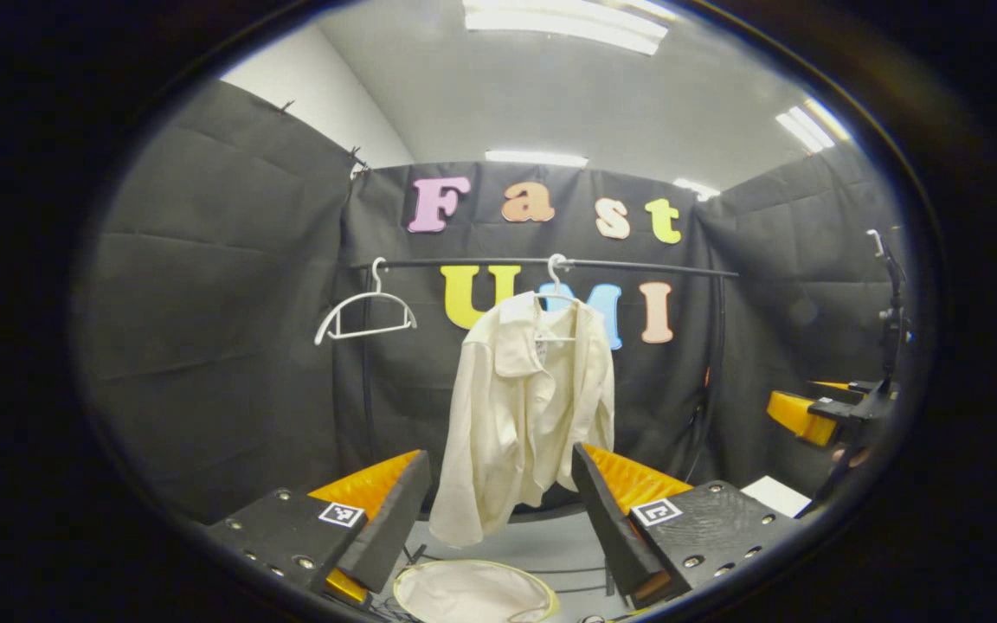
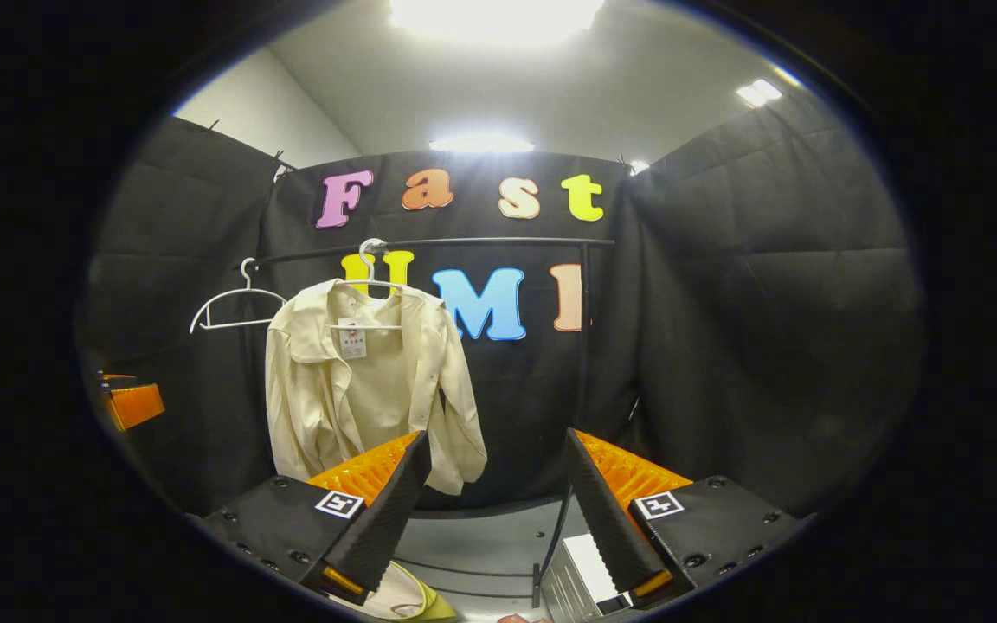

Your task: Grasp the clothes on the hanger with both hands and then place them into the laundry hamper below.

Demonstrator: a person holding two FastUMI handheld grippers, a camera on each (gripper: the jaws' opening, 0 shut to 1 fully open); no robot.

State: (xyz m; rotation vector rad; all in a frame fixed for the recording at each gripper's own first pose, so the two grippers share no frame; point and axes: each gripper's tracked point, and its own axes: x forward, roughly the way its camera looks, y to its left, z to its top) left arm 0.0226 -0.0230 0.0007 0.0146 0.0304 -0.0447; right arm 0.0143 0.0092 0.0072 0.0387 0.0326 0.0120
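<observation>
Clearly, nothing is gripped yet: the left tool (image 1: 498, 510) is held with its two fingers spread wide and empty, and the right tool (image 2: 494, 510) is likewise wide open with nothing between its fingers. The cream shirt (image 1: 529, 407) is hung on a white hanger (image 1: 557, 294) from the black rail (image 1: 542, 262), well apart from both tools, so that it drapes freely and can be taken from either side. A second, bare hanger (image 1: 366, 313) is hung farther along the rail. The laundry hamper (image 1: 472, 590) is set on the floor right under the shirt, presumably so the garment can be lowered straight in. Both tools are judged to be held back and opened in readiness for the approach; the shirt's shoulders would need to be reached first.
</observation>
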